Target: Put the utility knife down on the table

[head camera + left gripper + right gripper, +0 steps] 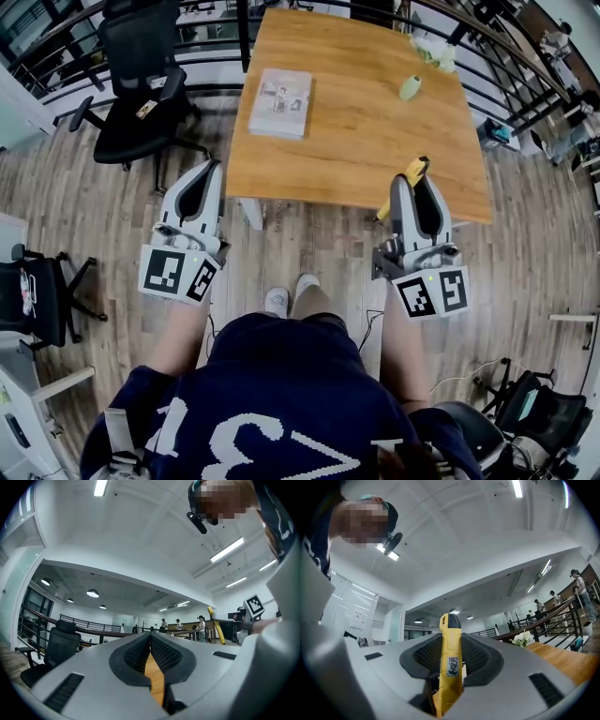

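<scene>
The right gripper (417,184) pinches a yellow utility knife (413,170) above the wooden table's (356,131) near edge, while the left gripper (214,169), jaws pressed together, hovers beside its near left corner

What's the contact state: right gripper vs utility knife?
Touching. In the right gripper view, both jaws of the right gripper press against the sides of the yellow utility knife, no gap either side.
</scene>
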Tool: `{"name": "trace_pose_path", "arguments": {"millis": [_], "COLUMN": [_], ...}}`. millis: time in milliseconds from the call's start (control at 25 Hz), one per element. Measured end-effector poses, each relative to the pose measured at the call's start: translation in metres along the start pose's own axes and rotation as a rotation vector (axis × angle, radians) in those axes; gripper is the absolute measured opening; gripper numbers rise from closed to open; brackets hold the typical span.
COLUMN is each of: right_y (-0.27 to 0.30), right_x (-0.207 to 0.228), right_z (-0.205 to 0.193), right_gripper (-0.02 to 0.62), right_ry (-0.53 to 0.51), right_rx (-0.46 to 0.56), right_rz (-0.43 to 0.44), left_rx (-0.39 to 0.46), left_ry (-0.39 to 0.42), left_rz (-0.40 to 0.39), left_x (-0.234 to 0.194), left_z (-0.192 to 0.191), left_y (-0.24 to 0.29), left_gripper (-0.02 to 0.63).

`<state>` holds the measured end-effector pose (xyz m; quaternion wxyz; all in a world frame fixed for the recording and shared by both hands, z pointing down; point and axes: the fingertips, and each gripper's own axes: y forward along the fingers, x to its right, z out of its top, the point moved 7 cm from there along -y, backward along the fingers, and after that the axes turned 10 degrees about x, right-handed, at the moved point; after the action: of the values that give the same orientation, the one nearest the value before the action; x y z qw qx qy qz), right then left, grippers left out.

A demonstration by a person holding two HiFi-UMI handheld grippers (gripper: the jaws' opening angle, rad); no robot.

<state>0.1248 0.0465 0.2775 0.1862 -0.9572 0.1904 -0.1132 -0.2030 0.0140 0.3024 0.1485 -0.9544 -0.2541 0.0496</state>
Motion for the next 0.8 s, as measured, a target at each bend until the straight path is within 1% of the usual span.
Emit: {"name": "trace_pose_path", "arguments": {"millis": [200,360,640,800], "right_y": [0.024,0.052,0.125,0.164], "right_x": [0.016,0.032,0.084,0.119], "right_z": [-0.018,-0.031,-0.044,-0.048], "right_gripper": [0.14,0.14,0.14,0.14], "right_ry": [0.019,0.033,0.052,0.057], "right_rx": [-0.01,-0.008,0.004,0.004], "right_rz": [-0.001,0.025,0.081,0.105], "left_rx": [-0.03,-0.033,-0.006,0.004], "left_ry": [-0.005,-0.005,0.023,0.025], "left_rz": [0.017,0.039,0.092,0.122], "left_x": [-0.014,-0.025,-0.044,-0.052], "left_z": [-0.017,-0.028,-0.039,-0.049], "left_y": [0.017,0.039,0.109,0.154], "left_gripper": [0.015,0.015,0.015,0.016]}}
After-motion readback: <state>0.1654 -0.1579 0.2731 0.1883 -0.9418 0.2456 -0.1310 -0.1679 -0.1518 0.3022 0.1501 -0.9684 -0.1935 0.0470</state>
